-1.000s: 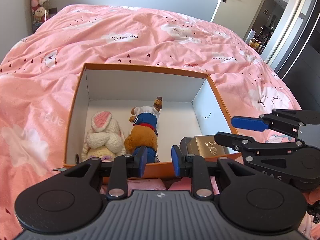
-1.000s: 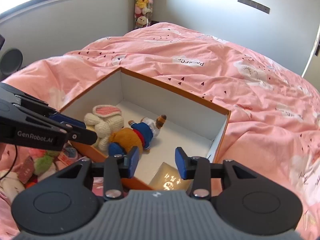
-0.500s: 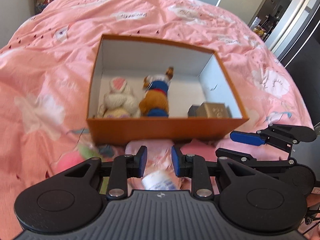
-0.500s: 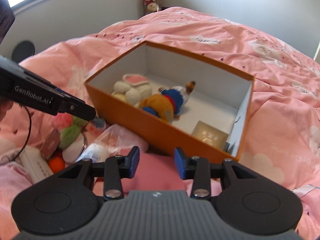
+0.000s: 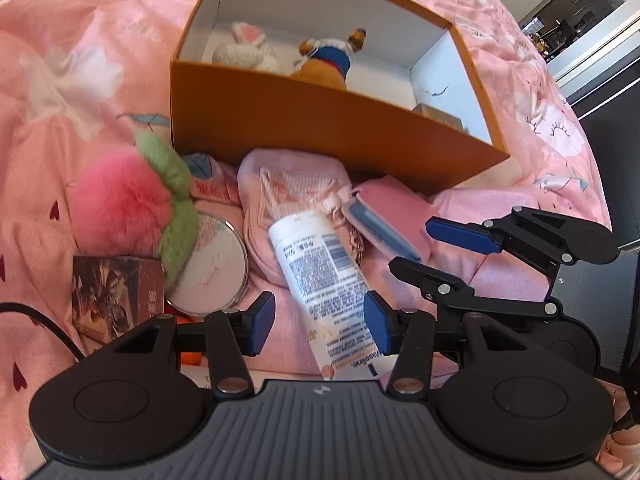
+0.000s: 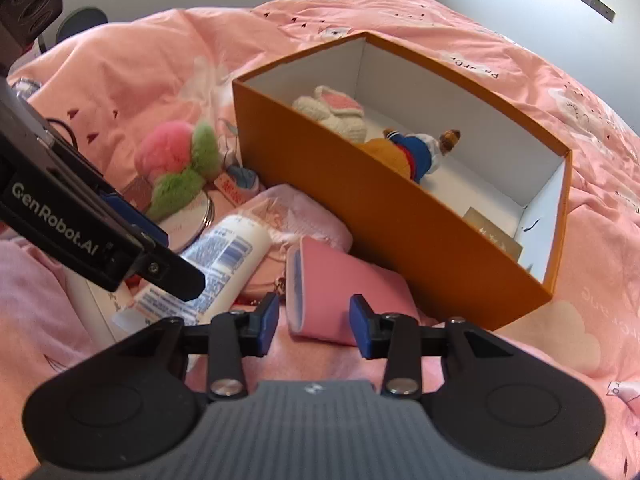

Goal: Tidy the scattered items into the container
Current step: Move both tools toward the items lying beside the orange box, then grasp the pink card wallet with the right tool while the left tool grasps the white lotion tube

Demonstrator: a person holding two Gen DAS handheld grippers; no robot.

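An orange box (image 5: 320, 120) (image 6: 400, 220) stands on the pink bed, holding a crochet bunny (image 5: 244, 46), a bear doll (image 5: 328, 62) and a gold box (image 6: 494, 236). A heap of loose items lies in front of it. My left gripper (image 5: 320, 328) points down over a white lotion bottle (image 5: 320, 272). Its jaws are opening, with the bottle's lower end between them and not pressed. My right gripper (image 6: 314, 326) hovers open over a pink case (image 6: 336, 292), whose near end lies between the pads without being gripped.
Around the bottle lie a pink and green plush (image 5: 124, 204), a round compact mirror (image 5: 212, 268), a pink pouch (image 5: 288, 184) and a dark printed card box (image 5: 116, 296). The two grippers are close side by side. A black cable (image 5: 40, 320) runs at the left.
Both grippers have dropped from above the box to the heap in front of it and tilted further down. The left jaws have spread wider around the bottle.
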